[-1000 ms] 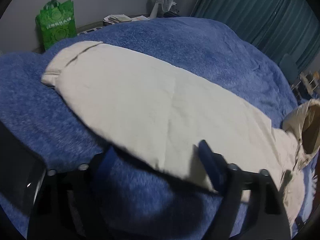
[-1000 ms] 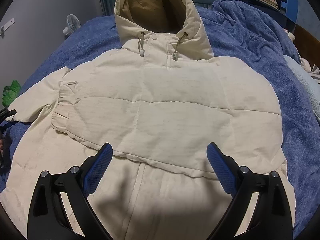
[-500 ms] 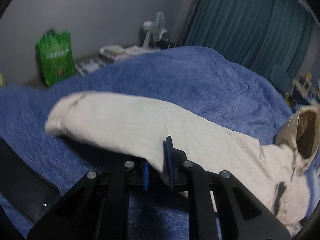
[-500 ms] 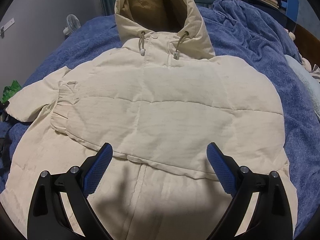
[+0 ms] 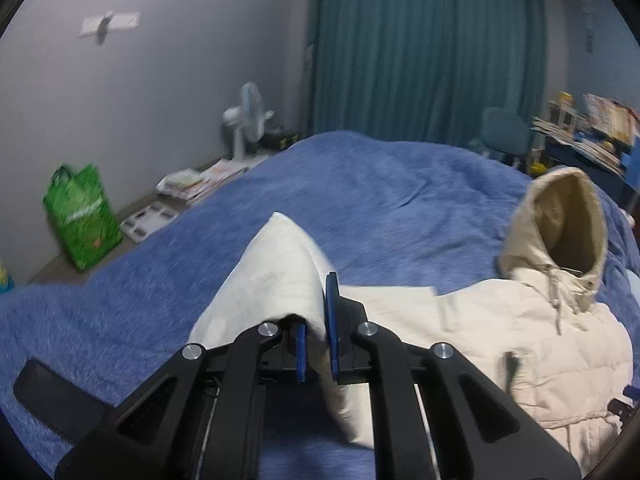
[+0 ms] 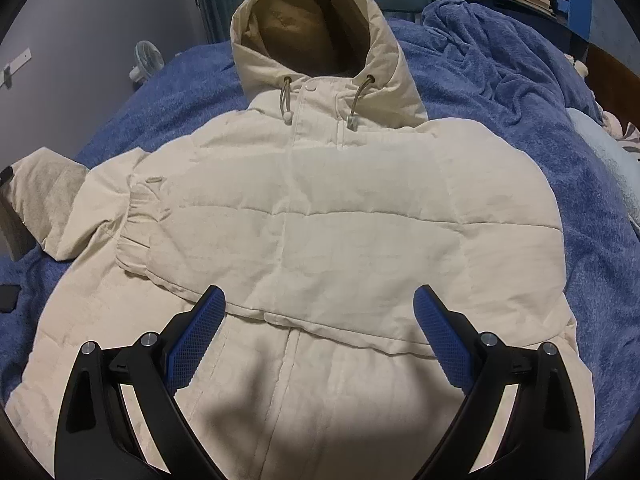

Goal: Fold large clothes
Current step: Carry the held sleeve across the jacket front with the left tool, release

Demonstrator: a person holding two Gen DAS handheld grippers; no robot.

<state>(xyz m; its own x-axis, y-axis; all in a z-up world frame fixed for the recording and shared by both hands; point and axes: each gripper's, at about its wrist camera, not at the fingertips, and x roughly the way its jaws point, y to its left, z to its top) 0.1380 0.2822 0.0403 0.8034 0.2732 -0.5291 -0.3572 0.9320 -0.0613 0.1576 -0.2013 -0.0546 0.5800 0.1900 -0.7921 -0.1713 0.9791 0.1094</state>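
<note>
Cream hooded jacket (image 6: 320, 216) lies face up on a blue blanket (image 6: 520, 92).
The left wrist view alone shows the left gripper (image 5: 318, 328) clamped on the raised sleeve (image 5: 276, 280), plus a green bag (image 5: 82, 220) and fan (image 5: 248, 116); the right wrist view shows the right gripper (image 6: 320, 336) spread wide, empty, over the jacket's front.

Blue blanket (image 5: 380, 184) covering the bed; green bag (image 5: 82, 216) and white fan (image 5: 248, 118) by the wall; teal curtain (image 5: 420, 52) behind.
</note>
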